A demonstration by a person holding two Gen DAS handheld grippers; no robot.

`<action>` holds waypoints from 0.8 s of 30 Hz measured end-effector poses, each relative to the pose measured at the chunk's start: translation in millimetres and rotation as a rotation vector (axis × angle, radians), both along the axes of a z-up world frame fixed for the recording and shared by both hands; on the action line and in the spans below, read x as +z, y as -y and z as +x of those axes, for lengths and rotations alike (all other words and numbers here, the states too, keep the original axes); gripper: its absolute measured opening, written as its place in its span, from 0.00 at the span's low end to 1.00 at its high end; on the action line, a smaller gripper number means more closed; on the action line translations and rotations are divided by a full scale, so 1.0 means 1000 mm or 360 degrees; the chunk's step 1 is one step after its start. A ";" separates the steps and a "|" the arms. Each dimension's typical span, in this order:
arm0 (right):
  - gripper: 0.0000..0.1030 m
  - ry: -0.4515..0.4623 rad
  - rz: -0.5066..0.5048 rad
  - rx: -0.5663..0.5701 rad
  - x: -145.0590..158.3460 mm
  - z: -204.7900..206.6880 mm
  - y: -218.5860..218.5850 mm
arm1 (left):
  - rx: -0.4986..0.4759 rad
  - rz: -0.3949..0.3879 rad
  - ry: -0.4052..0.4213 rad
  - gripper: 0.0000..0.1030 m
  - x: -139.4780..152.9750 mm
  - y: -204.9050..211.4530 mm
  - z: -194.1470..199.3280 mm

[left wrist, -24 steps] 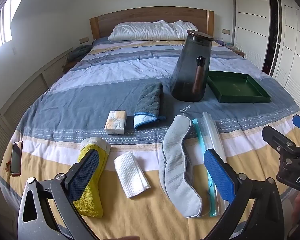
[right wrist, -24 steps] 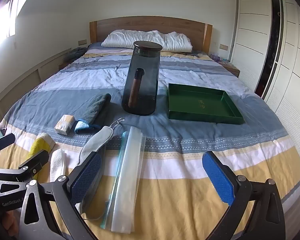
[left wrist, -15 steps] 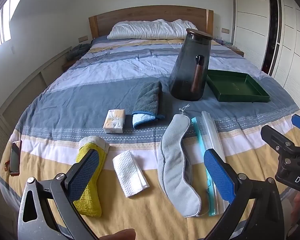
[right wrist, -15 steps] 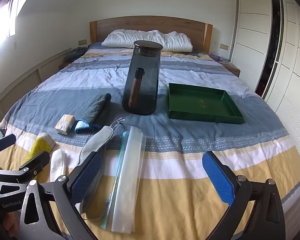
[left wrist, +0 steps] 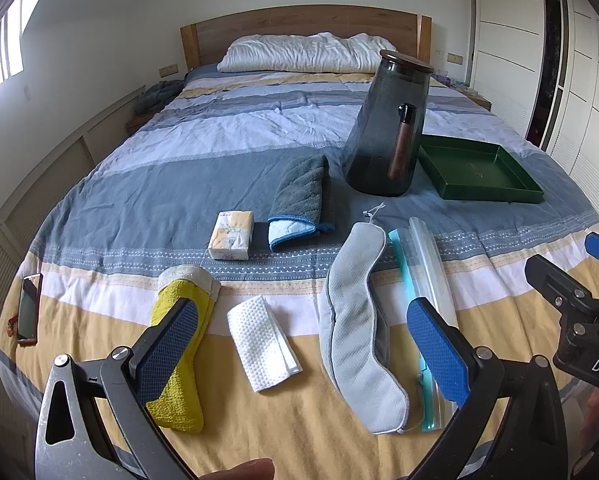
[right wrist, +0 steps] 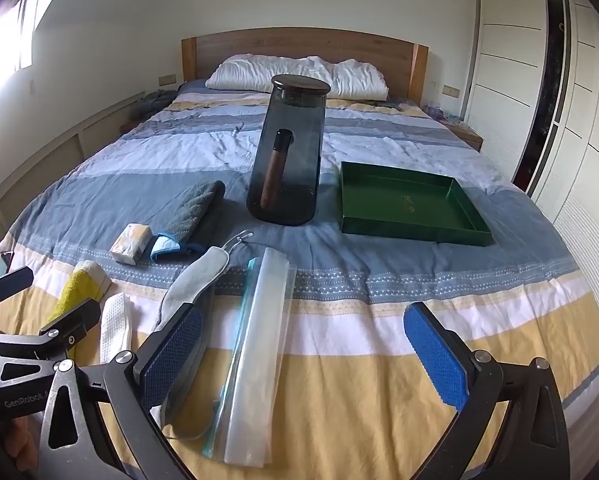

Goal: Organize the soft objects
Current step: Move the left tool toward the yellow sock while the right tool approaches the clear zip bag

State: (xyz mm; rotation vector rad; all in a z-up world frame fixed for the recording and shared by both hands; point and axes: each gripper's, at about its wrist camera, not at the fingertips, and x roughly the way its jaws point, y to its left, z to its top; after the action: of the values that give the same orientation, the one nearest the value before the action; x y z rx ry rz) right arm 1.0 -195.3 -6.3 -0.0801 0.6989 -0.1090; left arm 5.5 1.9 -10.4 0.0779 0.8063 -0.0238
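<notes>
On the striped bedspread lie a yellow towel roll (left wrist: 179, 356), a folded white cloth (left wrist: 261, 346), a grey eye mask (left wrist: 357, 326), a clear zip bag (left wrist: 427, 276), a grey-blue mitt cloth (left wrist: 301, 196) and a tissue pack (left wrist: 232, 235). My left gripper (left wrist: 303, 350) hovers open above the white cloth, nothing between its pads. My right gripper (right wrist: 305, 354) is open over the zip bag (right wrist: 259, 340), beside the eye mask (right wrist: 195, 280). A green tray (right wrist: 407, 208) sits farther back on the right.
A tall smoked-glass jar (right wrist: 289, 152) with a wooden lid stands mid-bed. Pillows (left wrist: 307, 54) rest at the wooden headboard. A phone (left wrist: 29, 308) lies at the bed's left edge. White wardrobes (right wrist: 539, 92) line the right wall.
</notes>
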 end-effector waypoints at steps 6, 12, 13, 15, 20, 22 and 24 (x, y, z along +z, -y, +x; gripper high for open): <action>1.00 -0.0032 0.0001 0.0008 -0.006 0.004 -0.001 | -0.0004 -0.0001 -0.0016 0.99 -0.006 -0.003 0.001; 1.00 -0.0074 0.0003 0.0012 -0.018 0.011 -0.002 | 0.0002 -0.0012 -0.0044 0.99 -0.013 -0.006 0.003; 1.00 -0.0081 0.0004 0.0010 -0.019 0.012 -0.003 | 0.0002 -0.0013 -0.0050 0.99 -0.014 -0.007 0.005; 1.00 -0.0090 0.0003 0.0008 -0.022 0.015 -0.003 | 0.0005 -0.0015 -0.0058 0.99 -0.017 -0.009 0.007; 1.00 -0.0104 0.0010 0.0001 -0.030 0.022 -0.003 | 0.0012 -0.0029 -0.0072 0.99 -0.021 -0.012 0.011; 1.00 -0.0112 0.0011 0.0000 -0.034 0.024 -0.002 | 0.0013 -0.0031 -0.0075 0.99 -0.023 -0.013 0.012; 1.00 -0.0119 0.0011 0.0000 -0.037 0.026 -0.002 | 0.0013 -0.0030 -0.0079 0.99 -0.024 -0.014 0.014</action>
State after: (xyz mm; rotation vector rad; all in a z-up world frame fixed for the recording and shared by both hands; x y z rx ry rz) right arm 27.4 -193.3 -43.0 -0.0780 0.7741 -0.1041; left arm 19.5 16.0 -34.0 0.0564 0.8559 -0.0254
